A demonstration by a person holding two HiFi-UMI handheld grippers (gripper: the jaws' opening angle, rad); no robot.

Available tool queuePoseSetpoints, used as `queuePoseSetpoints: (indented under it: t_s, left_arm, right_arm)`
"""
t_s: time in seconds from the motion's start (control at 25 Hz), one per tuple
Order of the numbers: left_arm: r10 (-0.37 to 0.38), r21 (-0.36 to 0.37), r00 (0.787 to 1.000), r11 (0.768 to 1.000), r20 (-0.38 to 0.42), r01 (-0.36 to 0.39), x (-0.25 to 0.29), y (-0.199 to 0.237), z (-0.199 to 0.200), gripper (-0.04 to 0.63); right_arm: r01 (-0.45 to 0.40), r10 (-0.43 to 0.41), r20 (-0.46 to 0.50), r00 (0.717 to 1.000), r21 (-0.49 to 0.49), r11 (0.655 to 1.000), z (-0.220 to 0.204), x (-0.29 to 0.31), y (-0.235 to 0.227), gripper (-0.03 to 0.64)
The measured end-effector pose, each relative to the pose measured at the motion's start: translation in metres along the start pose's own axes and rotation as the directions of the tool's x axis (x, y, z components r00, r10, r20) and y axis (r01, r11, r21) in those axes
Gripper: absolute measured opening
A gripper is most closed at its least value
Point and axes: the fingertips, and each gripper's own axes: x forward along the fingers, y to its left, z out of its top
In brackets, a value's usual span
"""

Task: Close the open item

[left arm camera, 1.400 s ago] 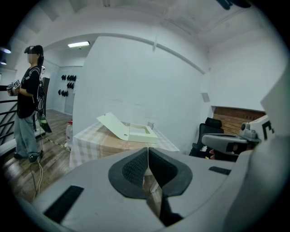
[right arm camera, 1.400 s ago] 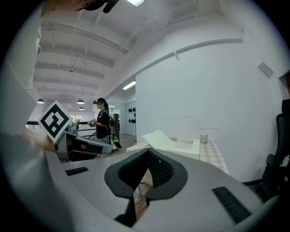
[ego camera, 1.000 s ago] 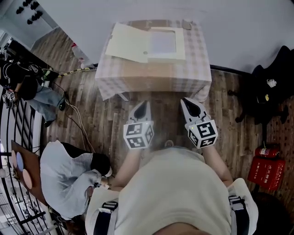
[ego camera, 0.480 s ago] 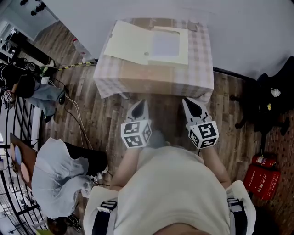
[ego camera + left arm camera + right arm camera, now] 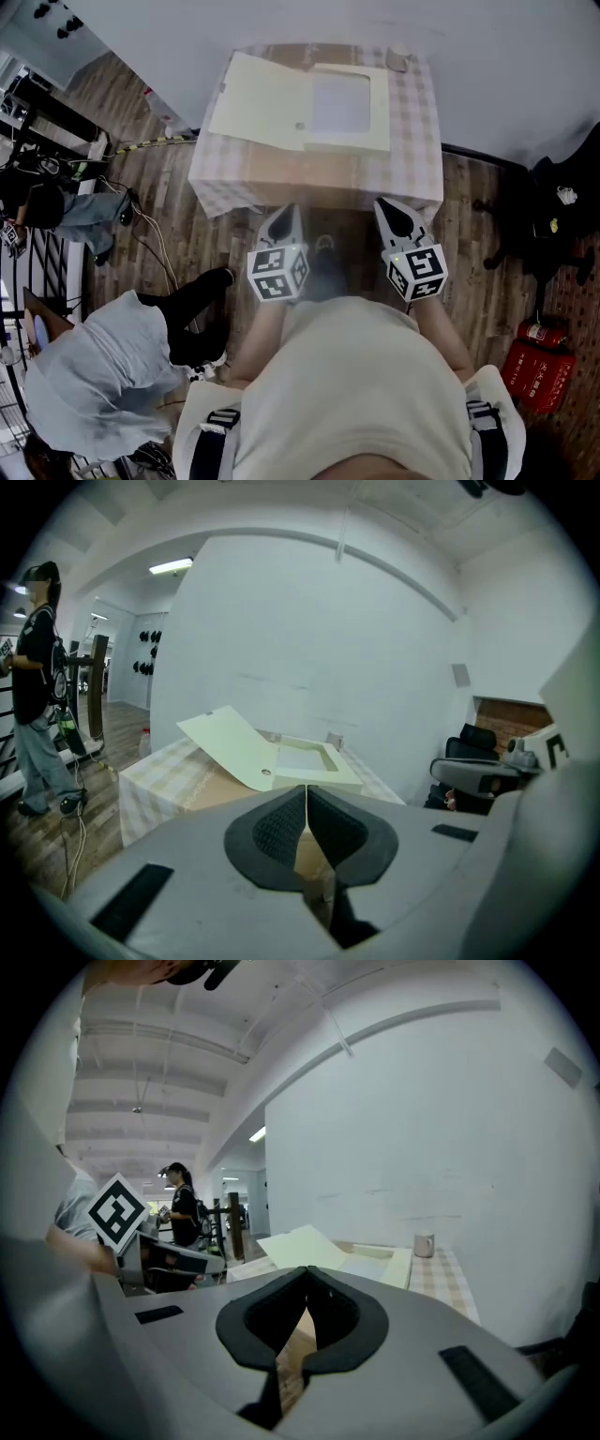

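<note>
Hanging side by side over the wooden floor [image 5: 187, 234], both claws point toward the table [image 5: 417, 155] and stop short of its near edge, touching nothing. The left claw [image 5: 290, 212] has its jaws pressed together with nothing between them; its own view shows the dark pads meeting along one thin line at the tip [image 5: 306, 789]. The right claw [image 5: 387, 205] is likewise closed and empty, its tips meeting in the right gripper view [image 5: 307, 1271]. Each carries its marker cube, close in front of the person's pale-shirted torso.

A checked cloth covers the table, which stands against a white wall. On it lies the flat cream box [image 5: 349, 105], open: its lid [image 5: 258, 94] is thrown back to the left and rests tilted, overhanging the table's left edge, with a small round spot near its free edge. From the left gripper view the lid [image 5: 230, 742] rises at a slant beside the shallow base [image 5: 314, 761]. A small cup [image 5: 398, 59] stands at the far right corner, apart from the box.

A bystander in a pale top [image 5: 84, 375] bends at the lower left, and a red fire extinguisher [image 5: 539, 335] lies on the floor at the right.
</note>
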Motion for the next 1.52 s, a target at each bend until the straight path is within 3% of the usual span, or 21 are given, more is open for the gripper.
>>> queuePoseSetpoints:
  t_s: [0.6,1.0,1.04,1.12,1.52]
  left_arm:
    - [0.032,0.004,0.999,0.999,-0.041,-0.032,0.105,0.078,0.041,0.008]
    - [0.044,-0.025,0.993,0.999,-0.109,-0.047,0.153,0.138,0.029,0.012]
    - [0.044,-0.028,0.992,0.998,-0.116,-0.047,0.157,0.142,0.027,0.017]
    - [0.039,-0.036,0.990,0.998,-0.134,-0.044,0.165,0.151,0.021,0.103]
    - [0.051,-0.069,0.980,0.995,-0.195,-0.065,0.203,0.187,0.005,0.181]
  right_arm:
    - [-0.008,0.007,-0.033,0.999,-0.030,1.000,0.030,0.116,-0.039,0.000]
    - [-0.008,0.006,-0.049,0.999,-0.049,0.999,0.041,0.177,-0.051,0.000]
    - [-0.008,0.005,-0.053,0.999,-0.051,0.999,0.041,0.182,-0.052,0.000]
    - [-0.008,0.005,-0.060,0.998,-0.053,0.999,0.041,0.191,-0.054,0.000]
    - [0.007,-0.011,-0.081,0.997,-0.057,0.998,0.037,0.226,-0.065,0.000]
